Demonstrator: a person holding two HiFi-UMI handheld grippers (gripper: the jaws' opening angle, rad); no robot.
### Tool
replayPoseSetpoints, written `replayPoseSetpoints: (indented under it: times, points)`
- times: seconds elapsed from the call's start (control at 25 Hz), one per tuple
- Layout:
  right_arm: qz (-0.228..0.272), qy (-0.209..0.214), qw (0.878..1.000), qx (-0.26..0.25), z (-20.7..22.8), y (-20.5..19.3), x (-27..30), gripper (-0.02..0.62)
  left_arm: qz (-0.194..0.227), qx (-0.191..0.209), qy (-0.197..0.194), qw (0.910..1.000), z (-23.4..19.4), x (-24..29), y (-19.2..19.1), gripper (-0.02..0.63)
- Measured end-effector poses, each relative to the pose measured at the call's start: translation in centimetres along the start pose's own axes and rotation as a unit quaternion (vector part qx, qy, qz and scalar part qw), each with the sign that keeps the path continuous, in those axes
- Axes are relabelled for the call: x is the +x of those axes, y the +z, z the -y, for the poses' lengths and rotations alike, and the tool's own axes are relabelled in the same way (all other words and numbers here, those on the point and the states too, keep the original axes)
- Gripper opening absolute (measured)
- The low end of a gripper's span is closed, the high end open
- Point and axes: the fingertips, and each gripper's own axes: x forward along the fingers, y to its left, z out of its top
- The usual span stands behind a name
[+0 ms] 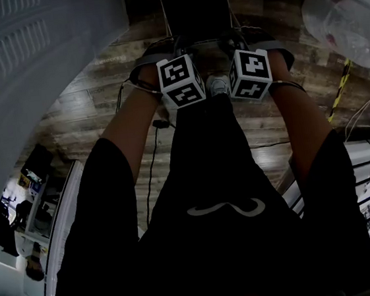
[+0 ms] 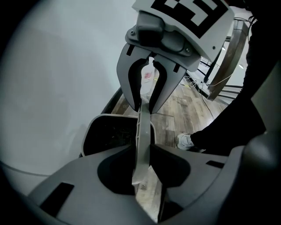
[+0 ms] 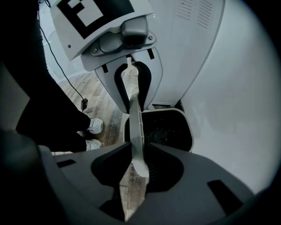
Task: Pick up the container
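The container (image 1: 195,7) is a dark bin with a thin grey rim, held out over the wooden floor at the top of the head view. Both marker cubes (image 1: 181,81) (image 1: 250,75) sit side by side just below it. In the left gripper view my left gripper (image 2: 141,154) is shut on the rim (image 2: 142,127), with the dark inside (image 2: 109,134) to its left. My right gripper (image 3: 137,151) is shut on the same rim (image 3: 135,123) from the opposite side. Each gripper view shows the other gripper facing it: the right gripper (image 2: 144,105) and the left gripper (image 3: 135,107).
A white curved wall or appliance (image 1: 31,75) stands close on the left and fills the background beside the bin (image 3: 228,88). A clear plastic bag (image 1: 336,20) lies at the upper right. The person's white shoes (image 3: 94,126) are on the plank floor (image 1: 100,100), with cables nearby.
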Motion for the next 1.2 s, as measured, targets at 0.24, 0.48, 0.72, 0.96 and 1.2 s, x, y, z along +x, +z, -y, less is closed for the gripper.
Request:
replayPoseSetpoints:
  times: [0.24, 0.48, 0.72, 0.96, 1.2]
  points:
    - [-0.006, -0.01, 1.0, -0.014, 0.3, 0.6, -1.5, 0.1, 0.004, -0.005, -0.002, 1.0, -0.3, -1.5, 0.3, 0.103]
    - [-0.013, 0.008, 1.0, -0.012, -1.9, 1.3, -2.6, 0.094, 0.001, 0.0, -0.029, 0.9996, 1.9, -2.9, 0.2, 0.103]
    - [-0.007, 0.036, 0.999, 0.017, -5.2, 2.5, -4.8, 0.094, 0.0, 0.009, -0.072, 0.9973, 5.1, -5.9, 0.5, 0.103]
    - [0.004, 0.066, 0.997, 0.045, -9.4, 4.4, -8.5, 0.092, -0.001, 0.028, -0.107, 0.9939, 8.9, -9.8, 0.6, 0.103]
    - [0.01, 0.058, 0.998, 0.039, -11.8, 6.0, -12.9, 0.092, 0.0, 0.037, -0.099, 0.9944, 11.5, -14.3, 1.5, 0.103]
